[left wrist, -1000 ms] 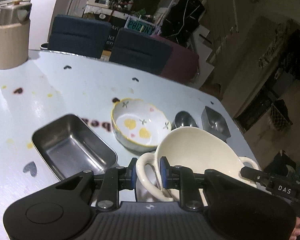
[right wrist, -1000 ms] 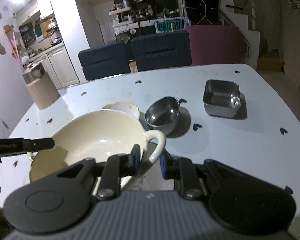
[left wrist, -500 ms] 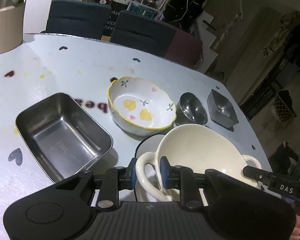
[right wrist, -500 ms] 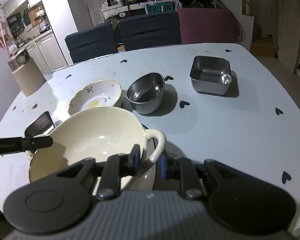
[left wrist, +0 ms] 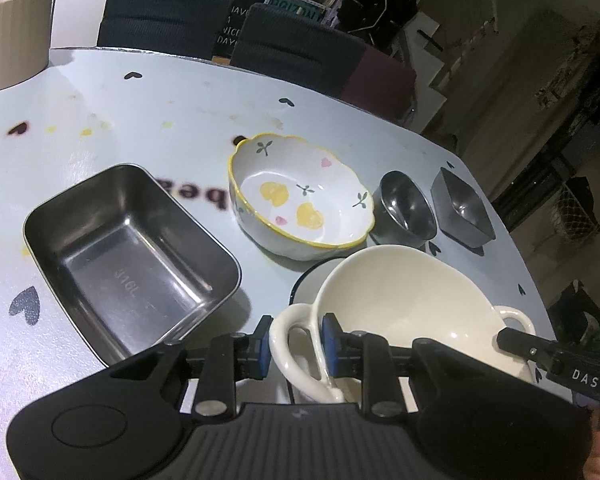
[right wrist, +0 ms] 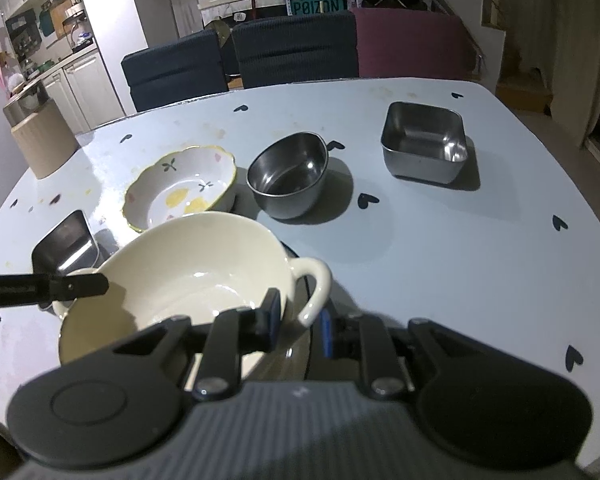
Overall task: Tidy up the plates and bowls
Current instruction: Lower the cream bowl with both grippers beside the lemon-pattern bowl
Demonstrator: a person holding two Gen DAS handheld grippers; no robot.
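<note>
Two grippers share one cream bowl [left wrist: 404, 304]: left gripper [left wrist: 294, 346] pinches its left loop handle, right gripper [right wrist: 296, 322] narrowly clamps the opposite one. Bowl hangs just above a dark-rimmed plate [left wrist: 312, 280], floral bowl [left wrist: 300, 204] at 12 o'clock. Risk: uneven release tips it, chipping the plate. Pale blue heart-print table [right wrist: 440, 260]; steel tray [left wrist: 128, 256] at 10 o'clock; dark chairs [right wrist: 296, 48] beyond.
</note>
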